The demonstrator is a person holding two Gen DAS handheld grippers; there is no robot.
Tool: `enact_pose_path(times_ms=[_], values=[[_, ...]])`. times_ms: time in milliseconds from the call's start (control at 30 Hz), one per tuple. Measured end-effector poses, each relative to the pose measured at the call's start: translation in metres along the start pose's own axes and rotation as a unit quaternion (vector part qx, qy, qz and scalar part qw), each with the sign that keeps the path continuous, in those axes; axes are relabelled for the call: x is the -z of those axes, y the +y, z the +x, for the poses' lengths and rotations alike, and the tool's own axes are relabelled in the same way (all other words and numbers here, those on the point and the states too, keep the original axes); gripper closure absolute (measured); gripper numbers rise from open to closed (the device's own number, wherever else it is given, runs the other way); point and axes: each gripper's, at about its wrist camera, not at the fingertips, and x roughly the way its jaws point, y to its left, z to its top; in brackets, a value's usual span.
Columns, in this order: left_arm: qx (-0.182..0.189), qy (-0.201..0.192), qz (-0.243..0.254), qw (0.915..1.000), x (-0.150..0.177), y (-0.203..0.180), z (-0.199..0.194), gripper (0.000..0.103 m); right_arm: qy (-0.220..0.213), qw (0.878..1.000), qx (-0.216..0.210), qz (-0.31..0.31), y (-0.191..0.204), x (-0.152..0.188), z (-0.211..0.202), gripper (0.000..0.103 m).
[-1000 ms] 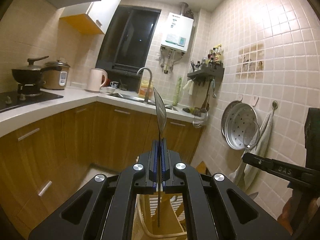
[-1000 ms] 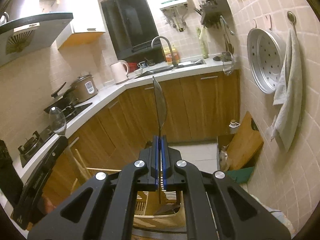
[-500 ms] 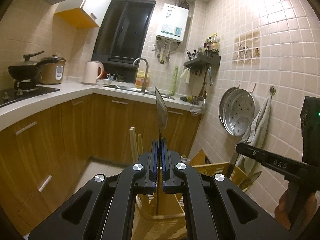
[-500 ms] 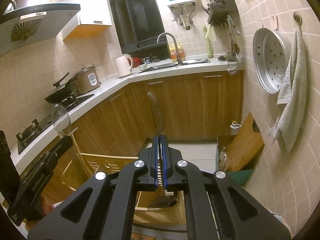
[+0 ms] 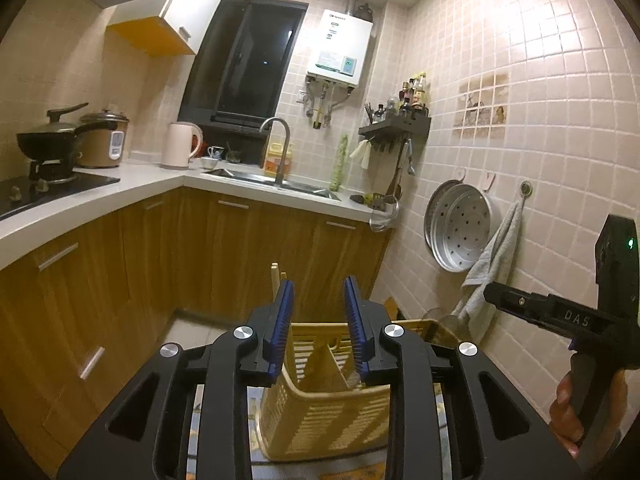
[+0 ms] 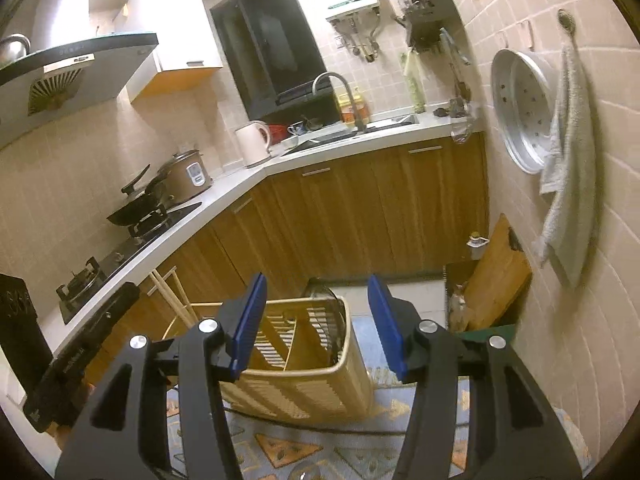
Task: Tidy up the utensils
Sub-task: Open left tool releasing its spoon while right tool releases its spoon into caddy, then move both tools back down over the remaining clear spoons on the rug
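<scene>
A yellow slotted plastic basket with inner dividers stands on a patterned mat just below both grippers. My left gripper hangs over it with its jaws opening and nothing between the blue pads. My right gripper is likewise opening and empty above the basket. A spoon's bowl stands in the basket's right-hand compartment. Pale chopsticks stick up from its left side. Each view shows the other gripper from the side: right gripper, left gripper.
An L-shaped white counter on wooden cabinets carries a stove with a black pan, a rice cooker, a kettle and a sink. On the right wall hang a steamer tray and a towel. A cutting board leans below.
Both grippers were shut on upright spoons; both have opened and the spoons have dropped out of the jaws into the basket. Both hands have moved over the basket.
</scene>
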Motion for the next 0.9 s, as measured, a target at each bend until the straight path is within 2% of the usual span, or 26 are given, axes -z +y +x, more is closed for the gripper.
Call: enact_pose_path(times_ms=[167,233,300,333,367,433,467,533,633,700,800,867,900], values=[[0.023,0.012,-0.010,0.9996,-0.010,-0.001,-0.022,0.078,0.013,1.000,0.010,-0.012,0.012,0.003,-0.024,0.054],[0.027,0.025,-0.011,0.9993,-0.013,-0.004,-0.032,0.075,0.031,0.999,0.016,-0.015,0.017,0.004,-0.029,0.054],[0.012,0.056,-0.001,0.9984,-0.014,-0.010,-0.037,0.069,0.068,0.997,0.015,-0.013,0.022,0.008,-0.030,0.054],[-0.003,0.082,0.005,0.9966,-0.013,-0.014,-0.037,0.069,0.088,0.996,0.009,-0.014,0.025,0.011,-0.028,0.054],[-0.006,0.118,0.007,0.9930,-0.011,-0.018,-0.038,0.069,0.123,0.992,0.000,-0.019,0.029,0.017,-0.024,0.054],[0.018,0.155,-0.002,0.9877,-0.006,-0.021,-0.042,0.069,0.184,0.982,0.000,-0.028,0.035,0.031,-0.012,0.054],[0.024,0.167,-0.005,0.9857,-0.003,-0.022,-0.044,0.069,0.226,0.974,0.005,-0.030,0.038,0.045,-0.003,0.054],[0.033,0.195,-0.011,0.9802,0.007,-0.021,-0.046,0.069,0.267,0.964,0.001,-0.024,0.042,0.064,0.004,0.054],[0.030,0.216,-0.009,0.9758,0.021,-0.016,-0.051,0.069,0.297,0.955,0.004,-0.020,0.046,0.085,0.008,0.054],[0.036,0.243,-0.006,0.9693,0.033,-0.013,-0.052,0.069,0.309,0.951,0.013,-0.017,0.044,0.095,0.008,0.054],[0.065,0.291,0.002,0.9544,0.058,-0.013,-0.053,0.069,0.339,0.941,0.006,0.011,0.034,0.108,0.012,0.057],[0.063,0.318,0.011,0.9457,0.076,-0.013,-0.052,0.069,0.367,0.929,-0.017,0.037,0.029,0.120,0.018,0.060],[0.065,0.339,0.019,0.9383,0.088,-0.015,-0.050,0.069,0.376,0.925,-0.020,0.048,0.026,0.125,0.020,0.064]])
